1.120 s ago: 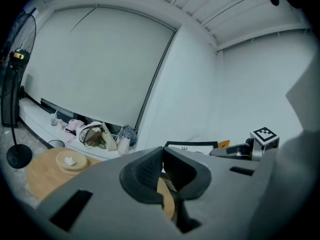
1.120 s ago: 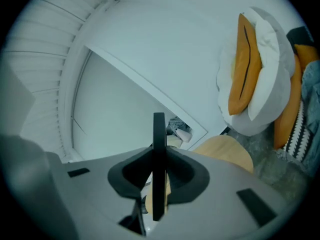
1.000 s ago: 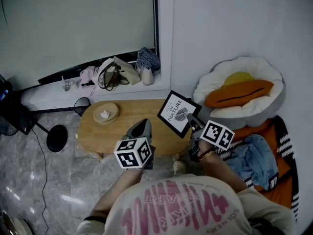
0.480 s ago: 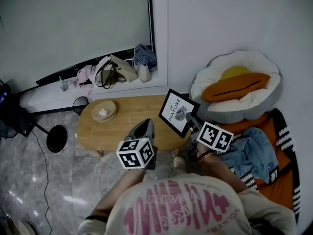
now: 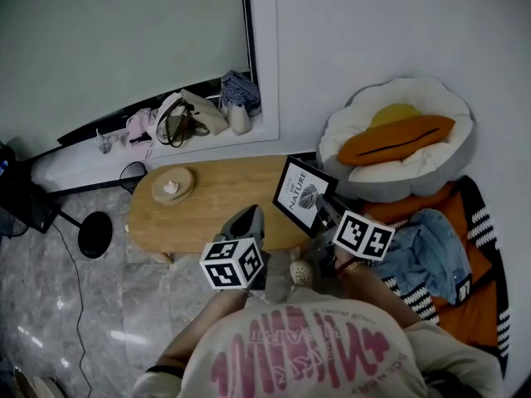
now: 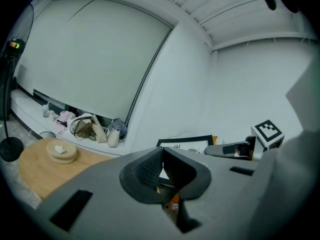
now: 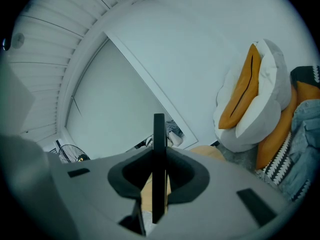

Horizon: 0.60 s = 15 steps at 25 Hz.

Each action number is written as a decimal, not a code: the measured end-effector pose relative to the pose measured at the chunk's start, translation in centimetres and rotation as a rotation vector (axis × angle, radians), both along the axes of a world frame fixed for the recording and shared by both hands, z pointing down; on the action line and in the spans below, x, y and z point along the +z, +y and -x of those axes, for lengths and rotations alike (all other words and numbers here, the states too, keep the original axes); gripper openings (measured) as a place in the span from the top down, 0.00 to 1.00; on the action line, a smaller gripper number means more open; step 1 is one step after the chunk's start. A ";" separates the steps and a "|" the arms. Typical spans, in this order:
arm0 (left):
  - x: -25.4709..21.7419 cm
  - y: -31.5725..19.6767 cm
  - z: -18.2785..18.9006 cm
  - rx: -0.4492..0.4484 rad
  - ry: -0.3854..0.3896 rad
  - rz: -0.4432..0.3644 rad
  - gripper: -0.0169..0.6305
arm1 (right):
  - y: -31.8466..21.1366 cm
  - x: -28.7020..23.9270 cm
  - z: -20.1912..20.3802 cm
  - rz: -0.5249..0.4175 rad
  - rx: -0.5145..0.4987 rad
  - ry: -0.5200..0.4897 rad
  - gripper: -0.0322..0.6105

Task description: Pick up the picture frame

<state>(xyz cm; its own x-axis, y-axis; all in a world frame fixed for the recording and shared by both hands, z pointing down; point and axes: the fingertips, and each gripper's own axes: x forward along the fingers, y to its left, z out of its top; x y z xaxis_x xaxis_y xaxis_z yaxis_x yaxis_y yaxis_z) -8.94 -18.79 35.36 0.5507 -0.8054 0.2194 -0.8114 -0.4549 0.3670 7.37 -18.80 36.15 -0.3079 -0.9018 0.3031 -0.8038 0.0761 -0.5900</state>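
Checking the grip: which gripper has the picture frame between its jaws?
The right gripper clamps the picture frame edge-on; the left gripper is shut, empty.

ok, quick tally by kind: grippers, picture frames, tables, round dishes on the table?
Grippers: 2 (left gripper, right gripper)
Picture frame: 1
Table: 1
Round dish: 1
Total: 5

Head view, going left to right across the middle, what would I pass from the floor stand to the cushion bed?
Black round floor-stand base → round wooden dish → black picture frame with white print → white round cushion bed holding an orange pillow.
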 end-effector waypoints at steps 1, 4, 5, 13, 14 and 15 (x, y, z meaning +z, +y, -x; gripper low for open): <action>0.0 0.1 -0.1 0.001 0.000 0.000 0.97 | 0.1 0.2 0.0 0.004 0.000 0.005 0.83; 0.2 0.3 0.0 0.000 0.001 0.007 0.97 | 0.3 0.7 0.0 0.017 -0.003 0.014 0.83; 0.3 0.4 0.0 -0.002 0.000 0.010 0.97 | 0.4 0.9 0.0 0.020 -0.005 0.015 0.83; 1.2 0.8 -0.1 -0.002 0.001 0.031 0.97 | 0.8 1.6 -0.2 0.028 -0.008 0.017 0.83; 1.4 0.8 -0.1 -0.003 0.001 0.034 0.97 | 0.8 1.8 -0.2 0.032 -0.008 0.020 0.83; 1.5 0.9 -0.1 -0.003 0.001 0.037 0.97 | 0.9 2.0 -0.3 0.038 -0.008 0.022 0.83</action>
